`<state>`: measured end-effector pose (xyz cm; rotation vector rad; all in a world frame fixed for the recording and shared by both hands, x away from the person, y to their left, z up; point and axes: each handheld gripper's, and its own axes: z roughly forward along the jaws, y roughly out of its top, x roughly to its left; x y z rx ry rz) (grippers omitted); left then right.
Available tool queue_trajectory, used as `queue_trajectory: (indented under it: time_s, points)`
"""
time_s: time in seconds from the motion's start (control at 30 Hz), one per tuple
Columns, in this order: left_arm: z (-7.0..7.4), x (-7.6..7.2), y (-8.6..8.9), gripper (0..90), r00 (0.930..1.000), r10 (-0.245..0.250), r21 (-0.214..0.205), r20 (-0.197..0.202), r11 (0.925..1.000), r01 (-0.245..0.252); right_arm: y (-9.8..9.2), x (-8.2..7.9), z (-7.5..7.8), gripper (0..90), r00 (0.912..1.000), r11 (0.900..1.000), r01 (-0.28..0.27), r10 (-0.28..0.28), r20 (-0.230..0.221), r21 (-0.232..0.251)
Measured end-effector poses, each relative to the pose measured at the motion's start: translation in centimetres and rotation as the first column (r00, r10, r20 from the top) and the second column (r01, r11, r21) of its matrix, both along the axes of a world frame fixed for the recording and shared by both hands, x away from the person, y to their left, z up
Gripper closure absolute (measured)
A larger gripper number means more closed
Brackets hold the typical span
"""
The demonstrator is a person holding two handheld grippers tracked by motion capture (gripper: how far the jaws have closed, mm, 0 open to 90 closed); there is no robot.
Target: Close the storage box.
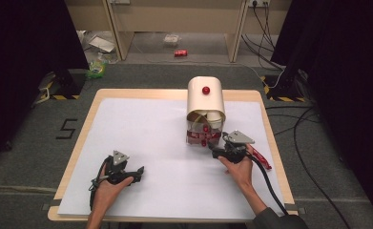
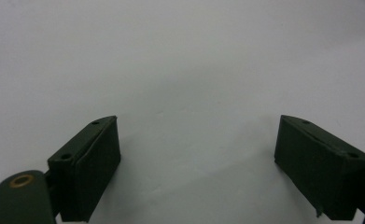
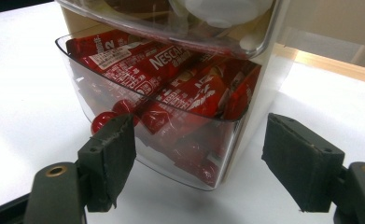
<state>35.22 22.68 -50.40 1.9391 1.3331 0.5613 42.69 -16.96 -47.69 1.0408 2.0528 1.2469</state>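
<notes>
High view: a cream dispenser box (image 1: 206, 100) with a rounded top and a red knob (image 1: 206, 90) stands on the white sheet (image 1: 150, 143) covering the counter (image 1: 91, 107), toward the far right. Its lower clear drawer (image 1: 203, 137) faces the person and holds red sachets. The right gripper (image 1: 221, 144) sits just in front of that drawer, jaws pointing at it. A red sachet (image 1: 260, 158) lies on the sheet just right of the right hand (image 1: 240, 167). The left gripper (image 1: 137, 172) rests low over the sheet at near left, well apart from the box.

Left gripper view: jaws stand wide apart, with bare white sheet (image 2: 180, 70) between them.

Right gripper view: jaws wide, nothing clamped. The clear drawer (image 3: 124, 126) is directly ahead, packed with red Nescafé sachets (image 3: 171, 70). A red drawer knob (image 3: 101, 120) shows just beside the left jaw's tip; I cannot tell whether they touch. An upper clear compartment (image 3: 171, 25) sits above.
</notes>
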Motion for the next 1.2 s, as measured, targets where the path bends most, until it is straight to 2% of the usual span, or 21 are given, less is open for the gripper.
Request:
queue_trajectory:
  time_s: [0.27,0.73,0.9,1.2]
  points:
    - [0.0,0.0,0.0,13.6,1.0,0.0,-0.001,0.0,1.0,0.0,0.1,0.6,0.0,26.0,0.9999,1.0,0.007,-0.007,0.009,-0.002]
    - [0.0,0.0,0.0,13.7,1.0,0.002,-0.004,0.001,1.0,-0.002,0.2,0.7,0.1,26.2,1.0,1.0,0.0,0.0,0.003,-0.008]
    - [0.0,0.0,0.1,13.8,1.0,0.001,-0.01,0.001,1.0,-0.001,0.0,0.4,0.5,29.4,0.9999,0.9999,-0.002,0.002,0.014,-0.011]
    - [0.0,0.0,0.1,13.9,1.0,0.001,-0.012,0.0,0.9999,-0.001,-1.0,-0.4,1.0,29.3,0.9997,0.9997,-0.023,0.023,-0.009,0.002]
